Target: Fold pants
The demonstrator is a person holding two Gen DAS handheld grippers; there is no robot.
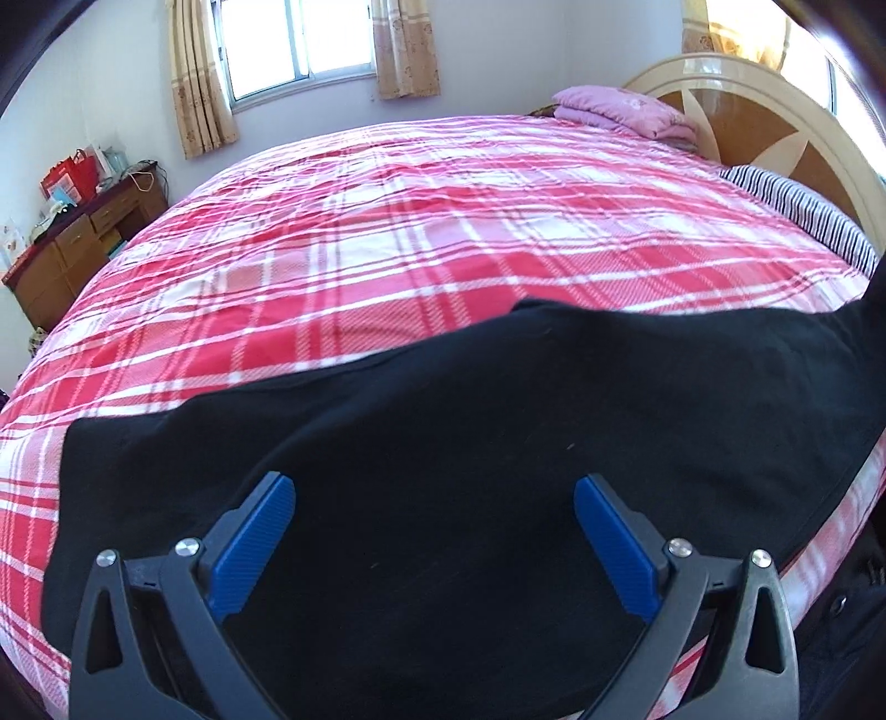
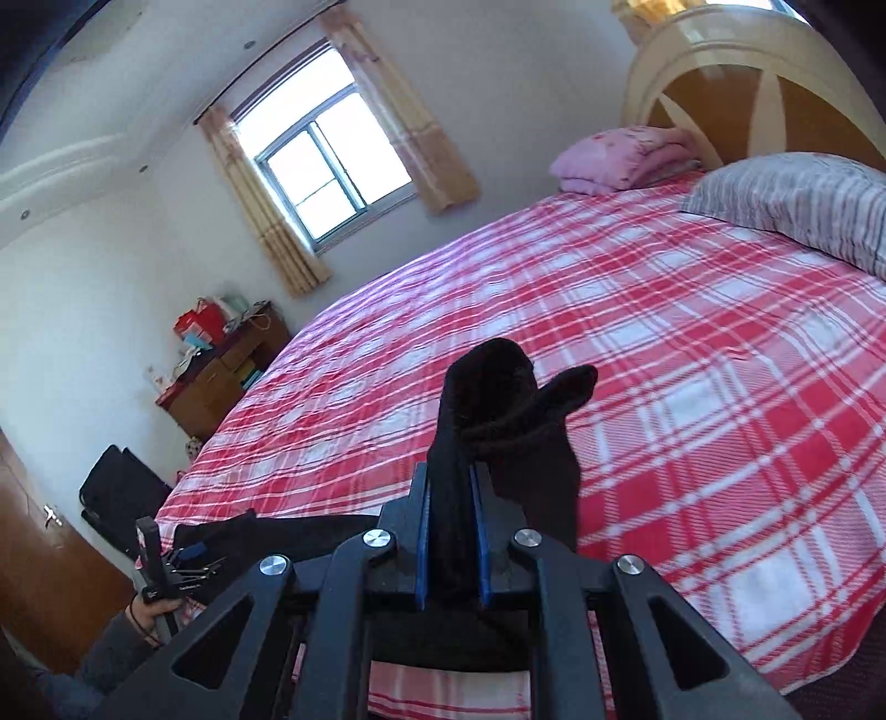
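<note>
The black pants [image 1: 443, 443] lie spread along the near edge of the bed [image 1: 415, 221], one end pinched and lifted by the right gripper [image 2: 451, 487]. Above the cloth, the left gripper [image 1: 434, 504] has its fingers wide apart, holding nothing.

Both views are lit by daylight that enters through the window [image 1: 302, 41] in the far wall; its panes are blown out to near white. A second bright, glaring patch is seen at the upper right of the left wrist view, above the headboard [image 1: 775, 116]. The plaid bedspread [image 1: 415, 232] is evenly lit, with only soft shadows. The black pants [image 1: 470, 443] are rendered as a nearly featureless dark mass. Strong fisheye bending is seen, and the corners are darkly vignetted. Slight softness is noted across the right wrist view.
</note>
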